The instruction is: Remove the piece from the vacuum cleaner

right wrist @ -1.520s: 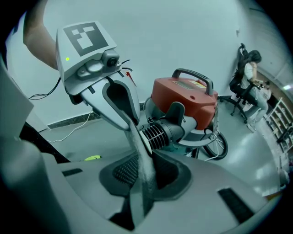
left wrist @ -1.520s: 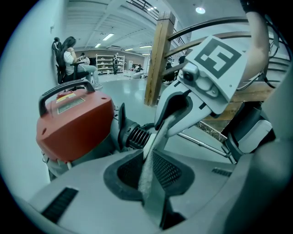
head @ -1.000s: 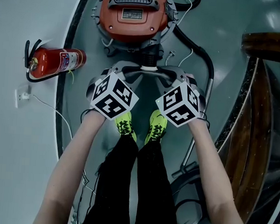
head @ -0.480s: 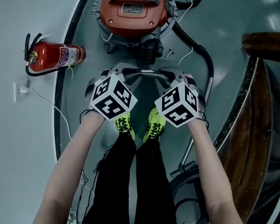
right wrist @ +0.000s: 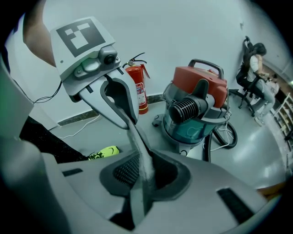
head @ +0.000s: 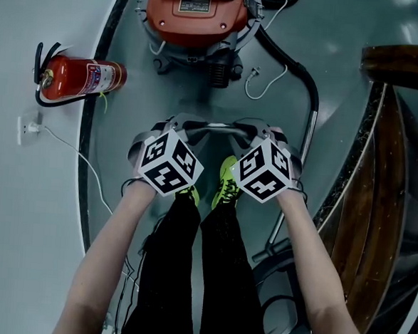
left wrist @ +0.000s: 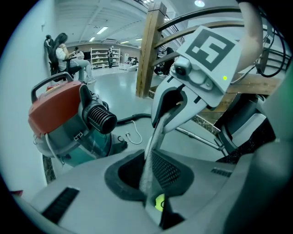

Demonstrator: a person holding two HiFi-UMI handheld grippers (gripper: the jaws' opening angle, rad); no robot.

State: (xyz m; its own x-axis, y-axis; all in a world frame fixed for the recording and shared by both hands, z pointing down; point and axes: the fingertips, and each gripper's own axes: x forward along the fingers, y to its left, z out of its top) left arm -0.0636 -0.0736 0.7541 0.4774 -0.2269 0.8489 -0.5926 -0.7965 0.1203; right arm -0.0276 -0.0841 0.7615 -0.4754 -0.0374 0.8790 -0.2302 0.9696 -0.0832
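Observation:
The red and teal vacuum cleaner [head: 198, 12] stands on the floor at the top of the head view, its ribbed port [left wrist: 100, 119] facing me. A thin pale grey piece [head: 213, 129] spans between my two grippers, apart from the vacuum. My left gripper [head: 181, 124] grips its left end, with the jaws closing on it. My right gripper [head: 250, 128] is shut on the other end. In the left gripper view the piece [left wrist: 153, 151] runs from my own jaws up to the right gripper [left wrist: 167, 116]. The right gripper view shows the same strip [right wrist: 139, 151] reaching the left gripper [right wrist: 123, 112].
A red fire extinguisher [head: 76, 78] lies left of the vacuum, by a wall socket [head: 26, 125] with a white cable. The black hose [head: 301, 76] curves down the right side. Wooden stair framing [head: 394, 176] fills the right. My yellow shoes [head: 225, 185] are below the grippers.
Both grippers have drawn back toward me with the piece between them. The gap to the vacuum's port has grown, and the vacuum sits higher in the head view.

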